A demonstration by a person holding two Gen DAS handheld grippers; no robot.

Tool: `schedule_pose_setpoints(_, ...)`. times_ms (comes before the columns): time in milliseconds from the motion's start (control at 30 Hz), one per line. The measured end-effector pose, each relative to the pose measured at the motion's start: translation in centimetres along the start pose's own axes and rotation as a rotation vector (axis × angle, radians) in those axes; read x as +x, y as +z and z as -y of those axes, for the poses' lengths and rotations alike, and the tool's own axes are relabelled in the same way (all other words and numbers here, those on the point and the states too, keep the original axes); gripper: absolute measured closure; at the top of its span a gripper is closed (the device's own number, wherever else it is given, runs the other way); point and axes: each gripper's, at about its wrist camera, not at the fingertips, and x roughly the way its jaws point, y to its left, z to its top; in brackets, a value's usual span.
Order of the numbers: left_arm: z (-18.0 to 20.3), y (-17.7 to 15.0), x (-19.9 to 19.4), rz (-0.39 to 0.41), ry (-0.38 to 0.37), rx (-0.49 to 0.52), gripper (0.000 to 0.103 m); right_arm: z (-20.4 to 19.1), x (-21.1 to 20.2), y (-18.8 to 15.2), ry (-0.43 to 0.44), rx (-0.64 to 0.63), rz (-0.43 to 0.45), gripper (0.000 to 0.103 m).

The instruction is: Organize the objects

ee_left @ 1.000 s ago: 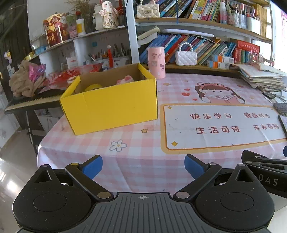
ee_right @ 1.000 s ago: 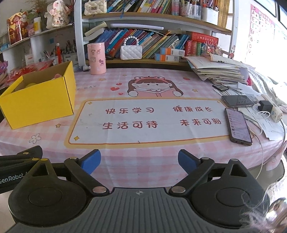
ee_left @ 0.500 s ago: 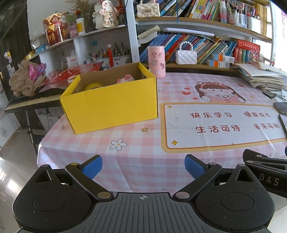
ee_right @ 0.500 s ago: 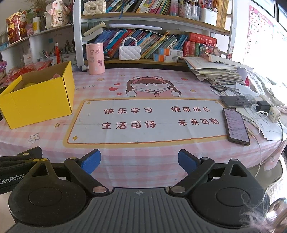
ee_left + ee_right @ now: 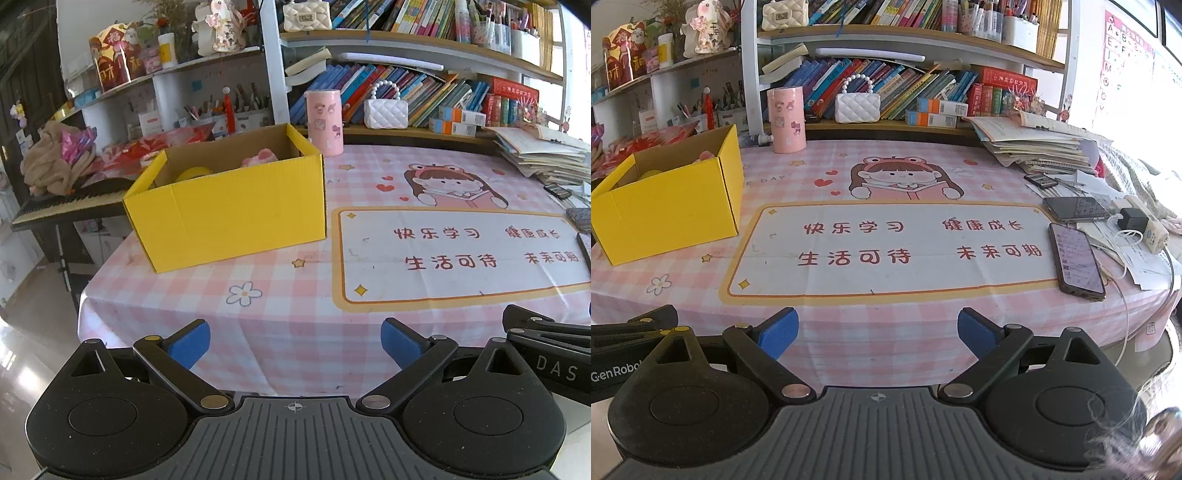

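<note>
box: yellow cardboard box [image 5: 229, 206], open top, upright, far left on the pink checked tablecloth
contents: pink item [image 5: 260, 157] at far right inside, yellow item [image 5: 194, 173] left of it; both mostly hidden by the wall
cup: pink cylinder [image 5: 324, 123], upright, just beyond box's far right corner

Both tools identical: black plastic bodies, ribbed grey centre plate with a small crosshair mark, two round discs each side, brass-coloured pivot pins on angled links. Left tool [image 5: 295, 341] and right tool [image 5: 878, 332] have blue fingertip pads [image 5: 190, 341]. White lettering on each housing's side.
</note>
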Motion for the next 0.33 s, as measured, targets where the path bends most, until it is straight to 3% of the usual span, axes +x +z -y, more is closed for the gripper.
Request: schedule_pose_setpoints(333,0.13,-0.04,0.06,-0.011,-0.001,-0.007,0.002,0.01,0.22,-0.04,0.0,0.0,-0.006,0.009)
